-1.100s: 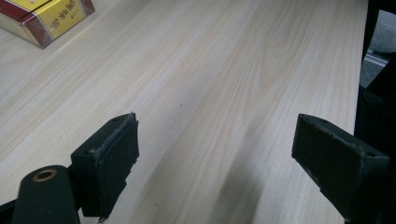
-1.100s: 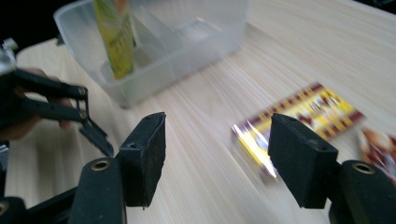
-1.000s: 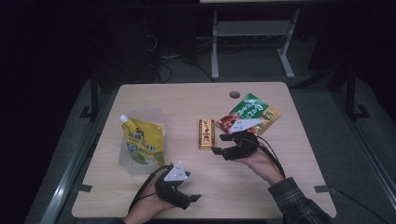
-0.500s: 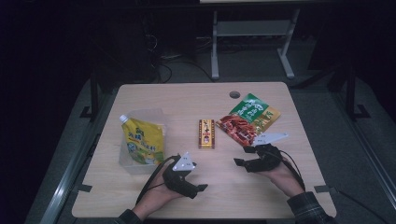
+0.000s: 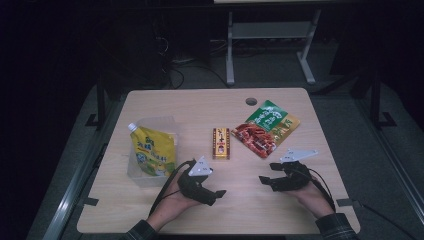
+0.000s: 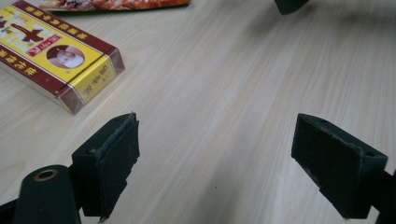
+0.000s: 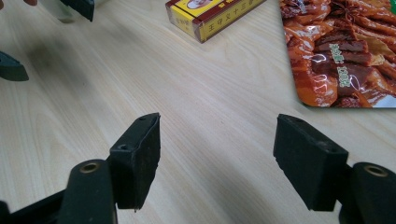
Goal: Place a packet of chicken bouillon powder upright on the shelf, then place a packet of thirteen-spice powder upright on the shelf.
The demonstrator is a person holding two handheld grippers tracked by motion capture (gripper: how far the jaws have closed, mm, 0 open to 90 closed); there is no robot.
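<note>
Between my two grippers, bare table; both jaw pairs standing wide, gripping nothing, right gripper having just been opening. Snack pouch lying flat just beyond: light, slippery, crinkling; am judging near edge best hold.

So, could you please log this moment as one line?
left gripper: open, empty | right gripper: opening, empty | box: flat, mid-table | red snack packet: beside box

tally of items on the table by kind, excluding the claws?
Soft pouches/packets: 2, a yellow spouted refill pouch and a red-and-green foil snack packet
Cardboard boxes: 1, a small yellow-and-maroon box
Clear plastic containers: 1, a bin under the yellow pouch
Total: 4
</note>
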